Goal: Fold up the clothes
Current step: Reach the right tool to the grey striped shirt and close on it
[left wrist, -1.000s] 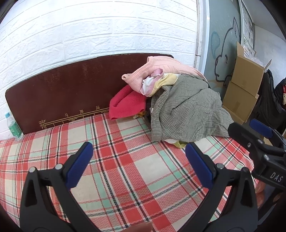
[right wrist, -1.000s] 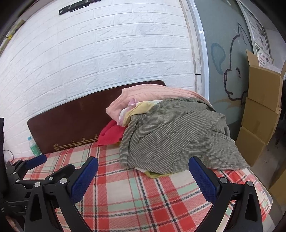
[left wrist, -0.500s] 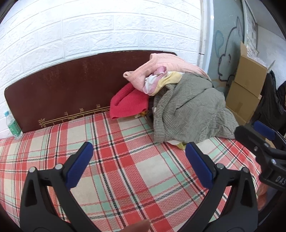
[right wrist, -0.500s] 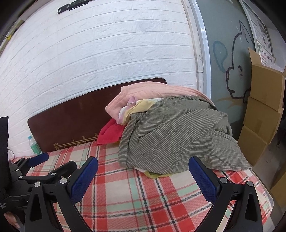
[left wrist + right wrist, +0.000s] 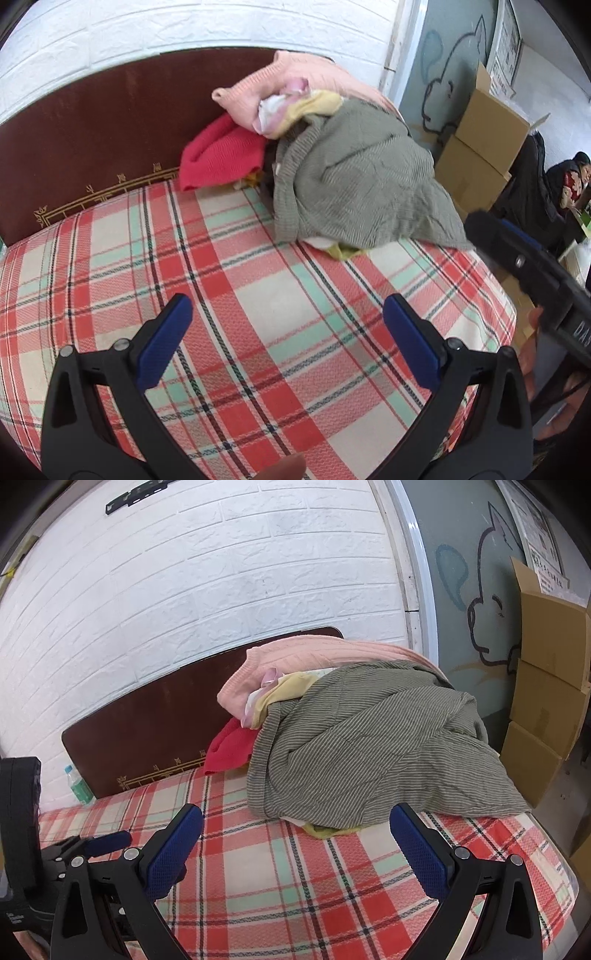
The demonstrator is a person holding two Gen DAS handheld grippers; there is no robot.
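Observation:
A heap of clothes lies at the head of a bed with a red, green and white plaid sheet [image 5: 258,295]. On top is a grey striped garment [image 5: 354,184] [image 5: 369,746], over a pink knit sweater [image 5: 258,88] [image 5: 314,657], a red knit piece [image 5: 218,155] [image 5: 232,749] and yellow cloth [image 5: 291,686]. My left gripper [image 5: 288,339] hangs open above the bare sheet, short of the heap. My right gripper [image 5: 295,849] is open too, its fingertips just in front of the grey garment's lower edge. Neither holds anything.
A dark brown headboard [image 5: 92,147] stands against a white brick wall [image 5: 221,572]. Stacked cardboard boxes [image 5: 546,686] stand right of the bed. A water bottle [image 5: 79,786] sits by the headboard's left end. A person [image 5: 572,177] sits far right.
Both grippers have moved closer to the heap; the left wrist view has swung right and the clothes now loom larger. Both stay open and empty.

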